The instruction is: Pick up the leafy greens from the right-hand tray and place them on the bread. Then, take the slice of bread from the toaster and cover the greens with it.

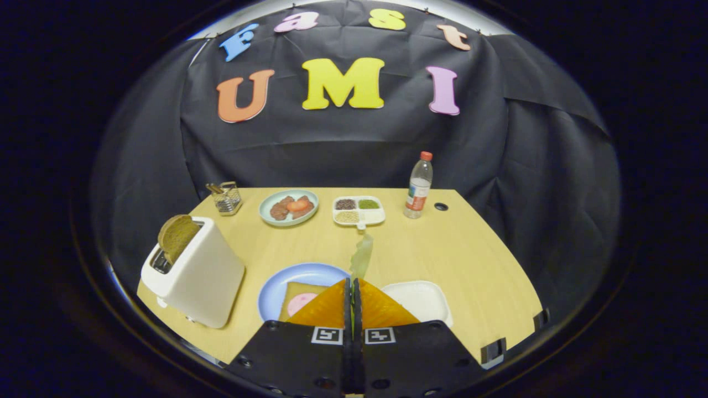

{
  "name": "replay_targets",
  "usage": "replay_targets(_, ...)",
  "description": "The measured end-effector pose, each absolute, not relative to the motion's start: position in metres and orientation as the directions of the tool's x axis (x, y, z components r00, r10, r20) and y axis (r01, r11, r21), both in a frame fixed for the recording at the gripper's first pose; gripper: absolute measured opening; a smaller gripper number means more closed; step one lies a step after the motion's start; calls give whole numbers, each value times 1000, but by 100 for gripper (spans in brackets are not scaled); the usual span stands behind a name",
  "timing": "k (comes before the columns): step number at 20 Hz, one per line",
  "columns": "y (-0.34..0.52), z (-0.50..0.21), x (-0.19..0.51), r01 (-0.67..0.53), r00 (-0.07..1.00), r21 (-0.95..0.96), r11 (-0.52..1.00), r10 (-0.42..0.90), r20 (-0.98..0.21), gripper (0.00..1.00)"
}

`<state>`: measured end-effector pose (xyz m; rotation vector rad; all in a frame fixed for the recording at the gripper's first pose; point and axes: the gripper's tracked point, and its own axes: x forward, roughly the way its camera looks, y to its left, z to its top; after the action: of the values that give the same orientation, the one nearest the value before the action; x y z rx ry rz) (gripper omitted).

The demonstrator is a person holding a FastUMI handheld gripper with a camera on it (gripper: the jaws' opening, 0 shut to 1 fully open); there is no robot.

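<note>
Gripper view, over a wooden table (pixel 442 249) in the booth: I am carrying the leafy greens (pixel 362 257) toward the bread, and the first step of the task is under way.

At the near left, the white toaster (pixel 193 279) is standing with a brown slice of bread (pixel 177 236) sticking up out of its slot, untouched. Far behind it, a small wire holder (pixel 225 197) is sitting near the table's far edge. To its right a pale green plate of meat slices (pixel 289 208) and a white divided dish of grains (pixel 358 210) are lying side by side, well apart from my work.

At the near centre, the blue plate (pixel 310 275) is holding the lower slice of bread (pixel 301 293) with a pink round of meat (pixel 300 303) on top. My gripper (pixel 352 283) is hovering just right of that plate; its fingers are pressed close together, pinching the pale green leaf, which is standing up beyond the tips.

Just right of the fingers, the white tray (pixel 423 298) is lying with nothing visible in it. Far right, a clear bottle (pixel 418 187) with a red cap is standing upright.

By my judgement, the next move is calling for a short shift left and down, until the leaf is hanging over the bread, then a release. The leaf looks thin and limp, so it may cling to a finger or drape off the slice.
</note>
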<state>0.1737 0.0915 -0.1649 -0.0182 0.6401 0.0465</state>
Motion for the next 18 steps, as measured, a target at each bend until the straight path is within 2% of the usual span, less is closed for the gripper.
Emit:
replay_targets(9, 206, -182, 179, -151, 792, 95, 984, 178, -584, 0)
replay_targets(18, 172, -255, 195, -81, 735, 70, 994, 107, -670, 0)
